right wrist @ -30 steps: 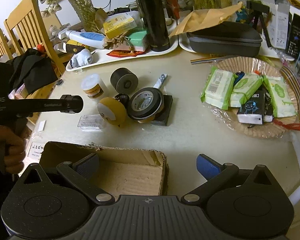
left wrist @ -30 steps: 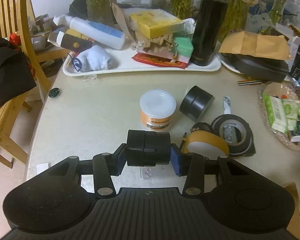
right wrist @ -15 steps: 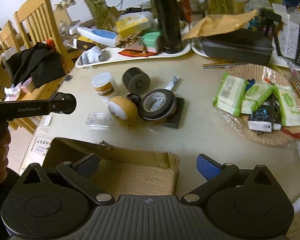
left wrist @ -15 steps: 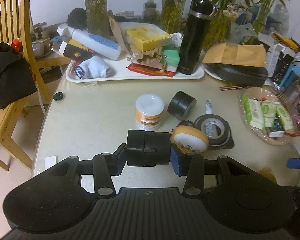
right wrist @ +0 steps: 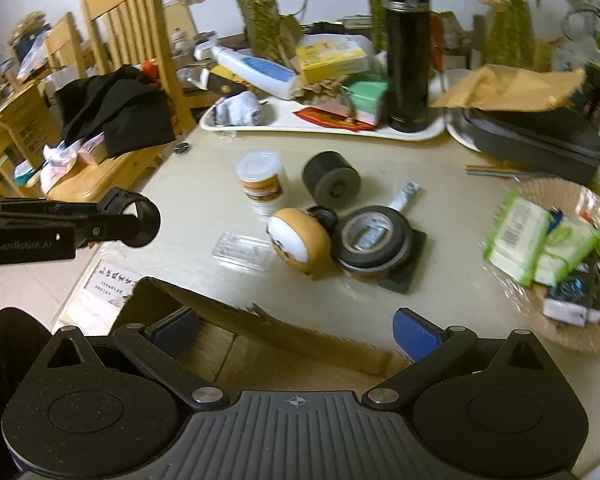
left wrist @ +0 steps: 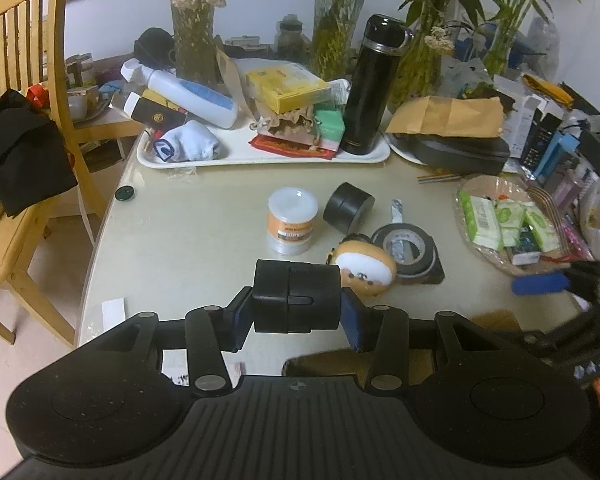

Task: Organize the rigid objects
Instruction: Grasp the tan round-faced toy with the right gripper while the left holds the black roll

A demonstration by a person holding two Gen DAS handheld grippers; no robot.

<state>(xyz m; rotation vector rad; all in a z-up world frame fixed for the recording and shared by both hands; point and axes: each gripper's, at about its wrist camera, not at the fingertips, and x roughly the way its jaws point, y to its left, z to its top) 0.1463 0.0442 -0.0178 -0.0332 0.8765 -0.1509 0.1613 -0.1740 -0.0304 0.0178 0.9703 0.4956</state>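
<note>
**Black cylinder lifted, box waiting**

Left wrist view: the left hand-held gripper is clamped on a black cylinder, held above the table.

Right wrist view: the right hand-held gripper, pads wide apart and holding nothing, hovers over the cardboard box. Likely next: lowering the cylinder into it.

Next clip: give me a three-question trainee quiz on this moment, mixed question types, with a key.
1. True or false: the left tool is shut on a black cylinder.
2. The right tool hangs over: A) white tray B) cardboard box C) wicker basket.
3. Fill in: the black flask stands on the white ____.

Key: 1 true; 2 B; 3 tray.
</note>
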